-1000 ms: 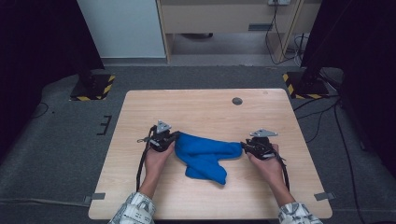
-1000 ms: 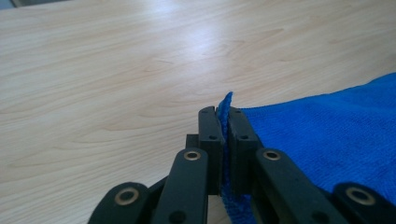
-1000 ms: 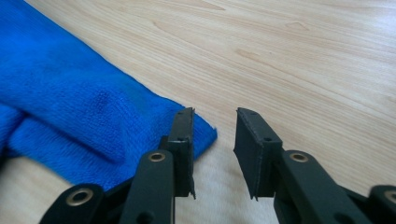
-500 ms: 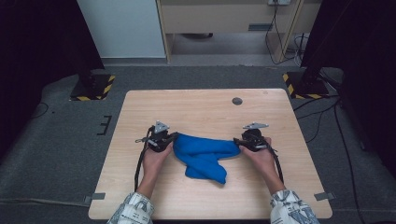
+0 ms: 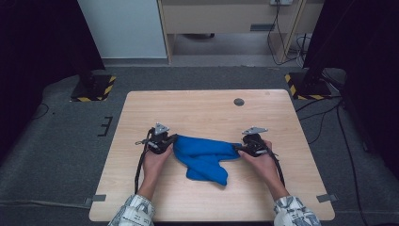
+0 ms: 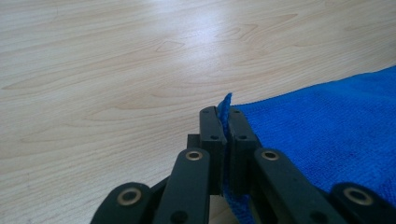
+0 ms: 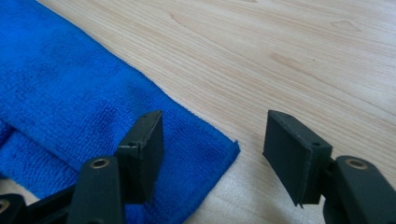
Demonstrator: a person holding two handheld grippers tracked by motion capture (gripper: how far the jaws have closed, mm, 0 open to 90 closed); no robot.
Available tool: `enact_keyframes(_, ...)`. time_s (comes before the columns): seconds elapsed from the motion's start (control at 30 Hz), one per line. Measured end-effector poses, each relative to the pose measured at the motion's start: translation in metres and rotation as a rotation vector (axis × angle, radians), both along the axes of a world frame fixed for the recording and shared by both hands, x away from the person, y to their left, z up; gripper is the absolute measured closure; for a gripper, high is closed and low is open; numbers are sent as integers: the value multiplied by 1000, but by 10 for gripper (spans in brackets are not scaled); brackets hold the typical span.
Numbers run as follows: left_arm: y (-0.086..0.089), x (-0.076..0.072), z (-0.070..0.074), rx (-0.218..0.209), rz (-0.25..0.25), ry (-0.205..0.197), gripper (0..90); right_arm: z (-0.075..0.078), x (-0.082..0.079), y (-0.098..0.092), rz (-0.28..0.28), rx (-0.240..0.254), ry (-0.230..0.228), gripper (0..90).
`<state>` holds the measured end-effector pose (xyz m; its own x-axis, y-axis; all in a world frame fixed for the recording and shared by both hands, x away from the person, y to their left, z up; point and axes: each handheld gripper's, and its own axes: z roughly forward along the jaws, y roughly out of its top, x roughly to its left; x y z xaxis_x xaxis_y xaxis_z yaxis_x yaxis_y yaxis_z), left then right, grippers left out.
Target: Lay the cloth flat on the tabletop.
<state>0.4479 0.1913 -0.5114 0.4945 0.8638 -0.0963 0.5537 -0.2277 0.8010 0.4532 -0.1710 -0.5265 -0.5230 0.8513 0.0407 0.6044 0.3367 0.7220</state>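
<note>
A blue cloth [image 5: 204,155] lies rumpled in the middle of the wooden table [image 5: 207,110], with a fold trailing toward the near edge. At its left corner my left gripper [image 5: 170,140] is shut on the cloth's edge; in the left gripper view the blue hem [image 6: 225,105] stands pinched between the two black jaws of the left gripper [image 6: 224,122]. At the cloth's right corner my right gripper [image 5: 238,149] is open. In the right gripper view the cloth's corner [image 7: 219,147] lies flat between and under the jaws of the right gripper [image 7: 212,140], apart from both.
A small dark round disc [image 5: 239,101] sits in the table's far right part. Black-and-yellow striped stand bases [image 5: 94,88] rest on the floor beyond both far corners. Bare wood surrounds the cloth on all sides.
The right gripper has slid left and slightly away along the table toward the cloth's right corner. The left gripper and the cloth have stayed in place.
</note>
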Motion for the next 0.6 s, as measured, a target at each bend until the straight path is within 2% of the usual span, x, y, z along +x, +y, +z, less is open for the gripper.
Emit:
enact_keyframes(0.23, 4, 0, -3, 16, 17, 12, 875, -5, -3, 6, 32, -36, -5, 405)
enact_keyframes(0.37, 5, 0, -4, 10, 20, 15, 877, -5, -6, 6, 60, -22, -10, 529)
enact_keyframes(0.6, 4, -2, -3, 7, 13, 12, 877, -3, -9, 11, 111, 4, 14, 802)
